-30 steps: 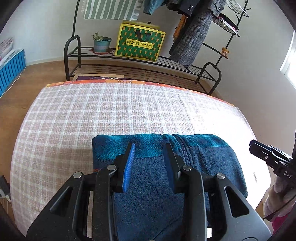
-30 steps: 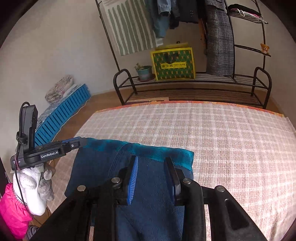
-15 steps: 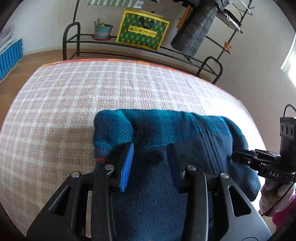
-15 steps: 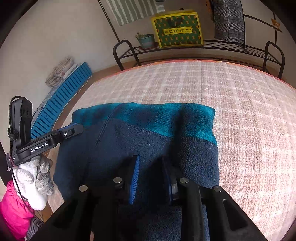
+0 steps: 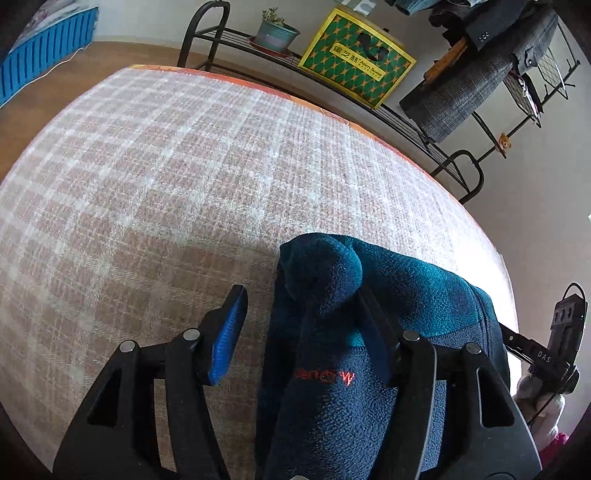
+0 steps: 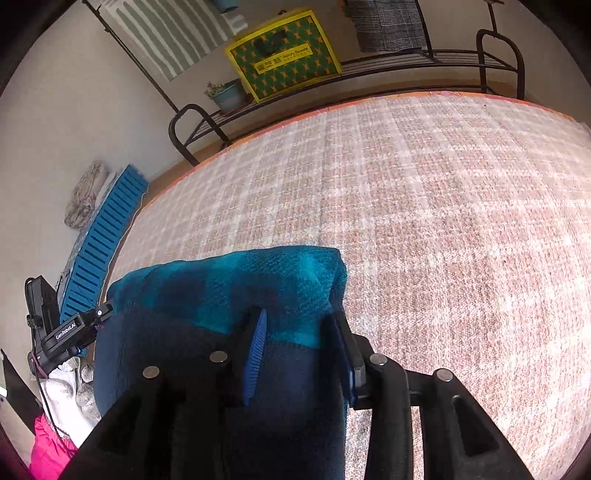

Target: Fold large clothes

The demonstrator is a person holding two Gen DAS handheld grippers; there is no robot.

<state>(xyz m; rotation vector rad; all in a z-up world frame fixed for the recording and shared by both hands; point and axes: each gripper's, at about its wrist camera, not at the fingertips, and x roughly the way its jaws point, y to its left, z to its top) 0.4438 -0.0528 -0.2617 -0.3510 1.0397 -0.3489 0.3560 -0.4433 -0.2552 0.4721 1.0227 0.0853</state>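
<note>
A: Where is the fleece (image 5: 369, 332) being seen?

B: In the left wrist view it is lying folded at lower centre and lower right of the frame, on the checked cloth (image 5: 184, 166). In the right wrist view it is filling the lower left and centre (image 6: 229, 288), teal band toward the top, navy below.

A: Left gripper (image 5: 299, 325)?

B: Its jaws are being opened. A rolled teal edge is bulging up between the fingers. The blue-padded finger (image 5: 229, 332), left of centre, is standing clear of the fabric, over bare cloth. The other finger is being partly hidden by the fleece; contact there cannot be told. No grip is being shown.

A: Right gripper (image 6: 299, 339)?

B: Also being opened. A corner of the fleece is sitting between the fingers. The blue pad (image 6: 255, 354) is seen at the fabric's surface; whether it is being pressed cannot be told.

A: Anything else being noted?

B: Red lettering is visible on the navy part, lower centre of the left view. Each gripper is being glimpsed at the other view's edge, held in a white-gloved hand (image 6: 62, 387). A metal rack (image 5: 229, 40) with a plant pot (image 5: 275, 33) and a green-yellow box (image 5: 356, 61) is being seen along the top.
</note>
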